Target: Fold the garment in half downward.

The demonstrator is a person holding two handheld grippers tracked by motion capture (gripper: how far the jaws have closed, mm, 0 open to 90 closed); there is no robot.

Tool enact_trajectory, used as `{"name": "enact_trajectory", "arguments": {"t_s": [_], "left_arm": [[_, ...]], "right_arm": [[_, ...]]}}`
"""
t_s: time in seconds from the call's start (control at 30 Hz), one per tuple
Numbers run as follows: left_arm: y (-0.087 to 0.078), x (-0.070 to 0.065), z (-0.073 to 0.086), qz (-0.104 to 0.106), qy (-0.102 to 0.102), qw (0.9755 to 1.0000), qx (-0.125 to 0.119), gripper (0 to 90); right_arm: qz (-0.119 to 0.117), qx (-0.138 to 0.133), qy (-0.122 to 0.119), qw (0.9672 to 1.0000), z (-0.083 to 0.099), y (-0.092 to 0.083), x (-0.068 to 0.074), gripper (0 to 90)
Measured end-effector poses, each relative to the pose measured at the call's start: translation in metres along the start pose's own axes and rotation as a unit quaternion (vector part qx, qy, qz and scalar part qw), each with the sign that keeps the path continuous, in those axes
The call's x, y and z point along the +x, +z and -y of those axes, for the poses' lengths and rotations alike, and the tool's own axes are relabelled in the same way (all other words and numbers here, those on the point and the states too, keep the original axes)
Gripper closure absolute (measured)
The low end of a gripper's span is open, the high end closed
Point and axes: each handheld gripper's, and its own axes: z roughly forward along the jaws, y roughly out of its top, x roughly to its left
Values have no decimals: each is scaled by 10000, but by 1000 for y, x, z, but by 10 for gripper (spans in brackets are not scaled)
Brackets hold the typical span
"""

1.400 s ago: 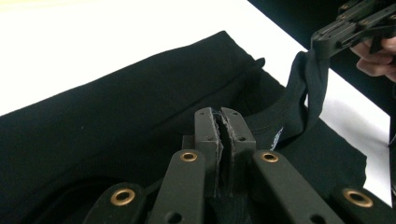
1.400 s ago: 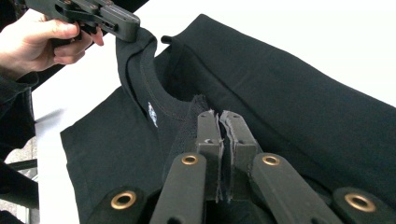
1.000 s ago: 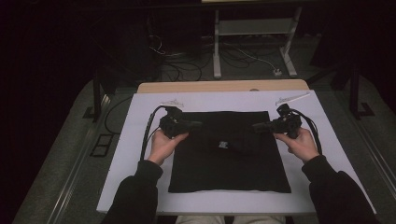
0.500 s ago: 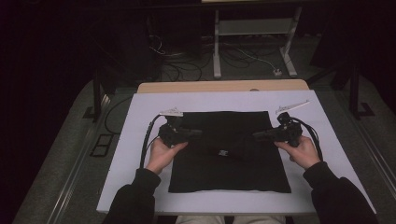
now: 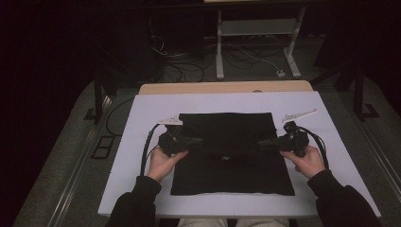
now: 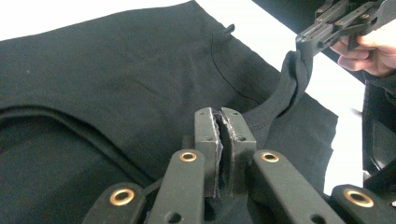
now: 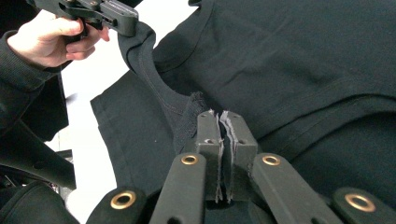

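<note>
My left fingers (image 6: 222,140) are clenched on a fold of the black shirt (image 5: 227,142), and my right fingers (image 7: 223,140) pinch the same collar band at its other end. Each gripper sits at mid-height on its own side of the shirt, so the lifted band runs left to right between them. The near half lies flat toward me; the far half stretches away across the white bench (image 5: 142,113). Nothing stands in the way. Two pale strips (image 5: 299,115) lie beyond.
</note>
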Motion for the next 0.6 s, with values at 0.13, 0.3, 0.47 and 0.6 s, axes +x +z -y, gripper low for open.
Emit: {"name": "enact_trajectory", "arguments": {"t_s": [0.13,0.3,0.47,0.6], "left_arm": [[-1,-5,6,6,49,10000,52,848],[-2,-7,11,24,92,9998,202,848],[0,-10,16,45,91,9994,335,848],[1,-14,20,65,101,9991,412,848]], "right_arm": [[-20,17,-16,10000,3,0,4,850],[-67,56,-11,10000,8,0,8,851],[-126,133,-15,9998,12,2,12,849],[-134,225,-45,9996,16,3,15,849]]}}
